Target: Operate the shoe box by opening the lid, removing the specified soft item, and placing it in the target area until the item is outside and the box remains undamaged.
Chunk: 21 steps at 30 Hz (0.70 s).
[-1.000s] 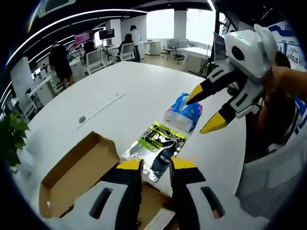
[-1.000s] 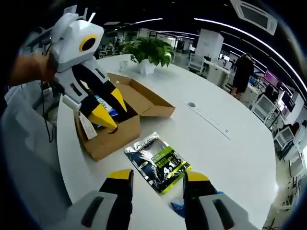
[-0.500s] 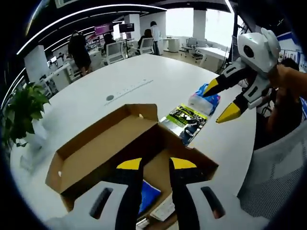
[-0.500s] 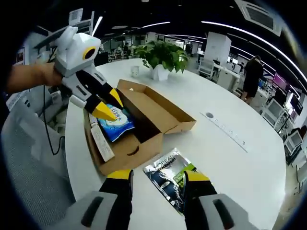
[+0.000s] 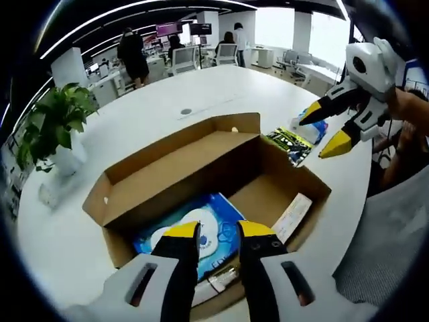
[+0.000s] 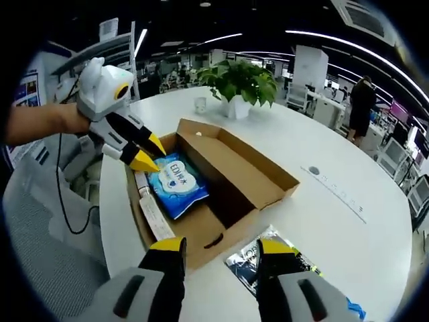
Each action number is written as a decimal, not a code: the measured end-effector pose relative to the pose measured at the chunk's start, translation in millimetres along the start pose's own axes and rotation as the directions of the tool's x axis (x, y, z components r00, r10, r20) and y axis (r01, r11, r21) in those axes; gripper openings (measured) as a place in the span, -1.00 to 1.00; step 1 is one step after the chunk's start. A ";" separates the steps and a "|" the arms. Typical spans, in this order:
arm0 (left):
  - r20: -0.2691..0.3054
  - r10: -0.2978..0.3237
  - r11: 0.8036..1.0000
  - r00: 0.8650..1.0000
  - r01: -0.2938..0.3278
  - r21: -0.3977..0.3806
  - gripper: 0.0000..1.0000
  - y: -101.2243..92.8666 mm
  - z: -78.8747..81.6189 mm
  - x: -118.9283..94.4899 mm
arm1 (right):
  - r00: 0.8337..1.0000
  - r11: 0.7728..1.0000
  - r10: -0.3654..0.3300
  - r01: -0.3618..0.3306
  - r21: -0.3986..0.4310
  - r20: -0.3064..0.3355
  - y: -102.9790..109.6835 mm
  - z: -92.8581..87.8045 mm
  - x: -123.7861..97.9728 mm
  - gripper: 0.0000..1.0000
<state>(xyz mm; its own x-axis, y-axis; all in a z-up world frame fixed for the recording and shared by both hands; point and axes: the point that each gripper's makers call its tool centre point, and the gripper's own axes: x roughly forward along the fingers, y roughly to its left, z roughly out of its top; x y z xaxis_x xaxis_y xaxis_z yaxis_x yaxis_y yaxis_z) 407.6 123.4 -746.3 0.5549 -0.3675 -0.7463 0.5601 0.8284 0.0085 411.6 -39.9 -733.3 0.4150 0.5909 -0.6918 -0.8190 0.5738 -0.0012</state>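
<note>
Having drawn back over the open shoe box (image 5: 201,174), the left gripper (image 5: 218,231) hovered above the blue wipes pack (image 6: 177,184) inside, jaws slightly parted on nothing. A white tube (image 6: 154,211) lay beside the pack. The right gripper (image 6: 218,248), jaws spread, hung near the foil sachet (image 5: 291,144) on the table (image 5: 134,134).

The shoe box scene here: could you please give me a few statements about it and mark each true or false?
1. The cardboard box has its lid open. True.
2. A blue wipes pack lies inside the box. True.
3. The left gripper is clamped shut on the wipes pack. False: its jaws stand open above that pack, holding nothing.
4. The dark sachet with green print lies inside the box. False: it lies on the white table, beside the box.
5. A potted plant stands on the table beyond the box. True.
</note>
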 end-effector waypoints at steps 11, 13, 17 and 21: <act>-0.047 0.063 0.997 0.997 -0.065 -0.036 -0.58 35.1 -31.1 -13.7 | 1.000 0.999 0.027 -0.027 0.032 0.010 20.2 11.9 22.6 -0.23; -0.062 0.079 0.996 0.995 -0.081 -0.027 -0.58 41.9 -36.9 -13.7 | 1.000 0.999 0.028 -0.028 0.045 0.007 23.2 13.3 27.9 -0.24; -0.084 0.093 0.994 0.992 -0.098 -0.052 -0.57 51.0 -44.4 -13.8 | 1.000 0.998 0.030 -0.030 0.061 0.001 24.6 14.1 35.9 -0.26; -0.119 0.096 0.991 0.988 -0.106 -0.086 -0.56 57.1 -52.1 -9.4 | 0.999 0.996 0.036 -0.035 0.078 -0.012 29.3 15.8 45.4 -0.27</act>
<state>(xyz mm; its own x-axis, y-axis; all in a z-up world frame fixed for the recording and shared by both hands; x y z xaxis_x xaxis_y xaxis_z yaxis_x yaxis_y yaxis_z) 402.3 196.1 -773.5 0.5286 -0.2333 -0.8162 0.4428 0.8961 0.0306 412.6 12.7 -753.3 0.3805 0.6043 -0.7000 -0.7994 0.5955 0.0795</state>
